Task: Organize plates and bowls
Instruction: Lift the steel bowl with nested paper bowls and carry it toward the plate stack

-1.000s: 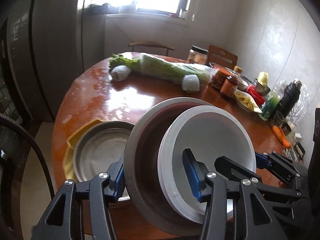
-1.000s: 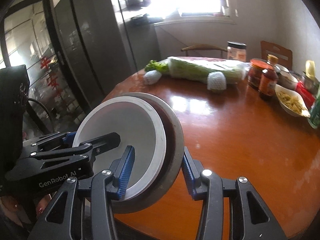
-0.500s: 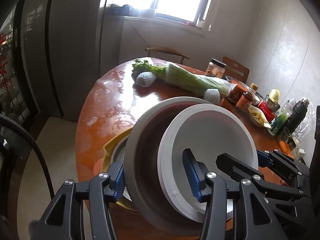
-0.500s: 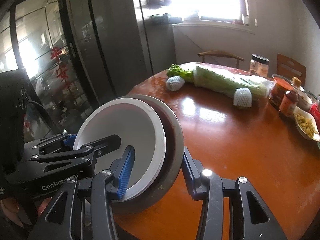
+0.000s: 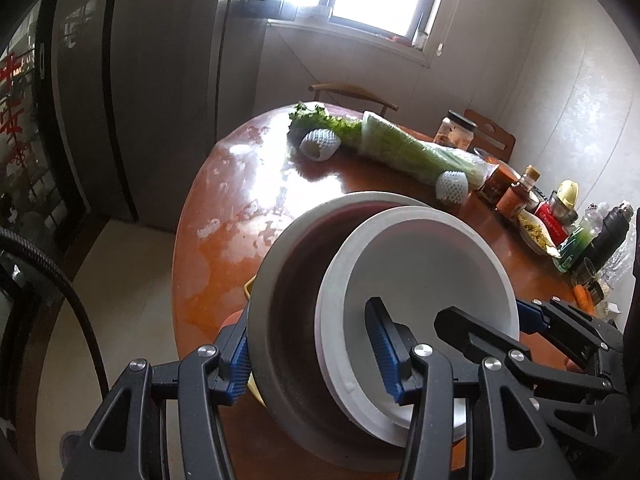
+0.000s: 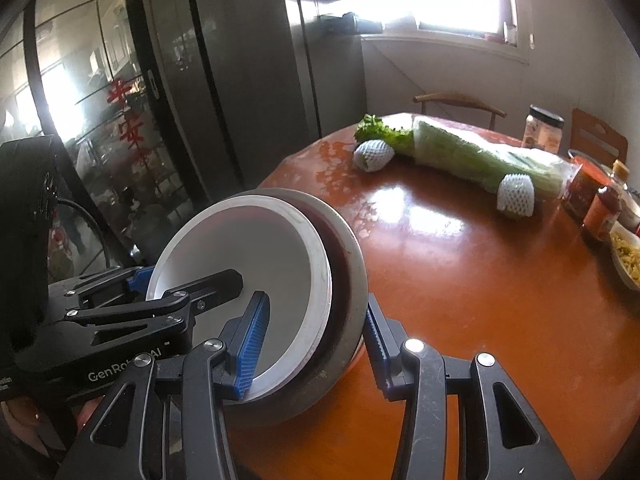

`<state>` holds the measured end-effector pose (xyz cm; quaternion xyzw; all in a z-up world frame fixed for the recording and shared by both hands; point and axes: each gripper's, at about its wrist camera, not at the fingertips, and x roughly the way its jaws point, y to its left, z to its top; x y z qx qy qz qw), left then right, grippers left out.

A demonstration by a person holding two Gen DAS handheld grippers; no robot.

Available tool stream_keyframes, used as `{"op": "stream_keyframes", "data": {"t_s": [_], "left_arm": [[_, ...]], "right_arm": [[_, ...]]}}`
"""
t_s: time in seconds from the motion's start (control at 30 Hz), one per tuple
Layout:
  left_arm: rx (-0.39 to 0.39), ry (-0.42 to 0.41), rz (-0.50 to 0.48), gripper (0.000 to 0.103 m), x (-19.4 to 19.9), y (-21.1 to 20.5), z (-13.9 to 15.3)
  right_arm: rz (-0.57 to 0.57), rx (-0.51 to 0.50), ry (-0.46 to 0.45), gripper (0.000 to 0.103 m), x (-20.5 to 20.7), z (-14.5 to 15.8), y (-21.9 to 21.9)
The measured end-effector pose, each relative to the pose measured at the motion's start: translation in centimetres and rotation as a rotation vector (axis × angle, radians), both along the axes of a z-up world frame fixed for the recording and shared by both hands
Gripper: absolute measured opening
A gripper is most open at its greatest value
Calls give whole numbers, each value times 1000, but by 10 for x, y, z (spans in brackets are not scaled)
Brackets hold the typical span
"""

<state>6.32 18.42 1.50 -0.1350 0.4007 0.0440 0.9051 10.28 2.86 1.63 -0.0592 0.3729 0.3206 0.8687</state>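
Tilted on edge above the near side of the round wooden table [image 5: 224, 208] is a dark grey bowl [image 5: 288, 320] with a white bowl [image 5: 432, 272] nested inside it. My left gripper [image 5: 310, 356] is shut on one side of this stack, one pad outside the dark bowl and one inside the white bowl. On the opposite rim my right gripper [image 5: 492, 318] is shut the same way. In the right wrist view, the white bowl [image 6: 240, 248] sits in the dark bowl [image 6: 352, 264], held by the right gripper [image 6: 314, 344] and the left gripper [image 6: 182, 280]. A yellow plate edge [image 5: 249, 288] peeks from behind the stack.
Bagged greens [image 5: 408, 152] and two foam-netted fruits [image 5: 320, 144] lie at the table's far side. Jars, sauce bottles [image 5: 516, 196], a bowl of food [image 6: 628, 256] and a flask [image 5: 608, 236] crowd the right edge. A chair [image 6: 460, 104] and a tall dark fridge [image 6: 240, 80] stand behind.
Both grippers have carried the bowl stack together toward the table's near left edge. The grey bowl on the yellow plate, seen earlier, is now hidden behind the stack.
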Motion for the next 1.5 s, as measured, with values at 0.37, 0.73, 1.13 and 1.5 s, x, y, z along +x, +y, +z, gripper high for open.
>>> {"op": "stream_keyframes", "data": {"t_s": [0.37, 0.73, 1.13, 1.5], "left_arm": [[17, 30, 10, 51, 9, 1, -18], [22, 43, 11, 51, 14, 3, -27], [23, 53, 16, 50, 14, 4, -33], [19, 53, 15, 49, 15, 5, -34]], "right_arm": [[3, -11, 43, 48, 8, -21, 5], [4, -17, 61, 48, 13, -30, 8], [-5, -22, 70, 48, 15, -37, 11], [-13, -29, 58, 48, 18, -39, 12]]}}
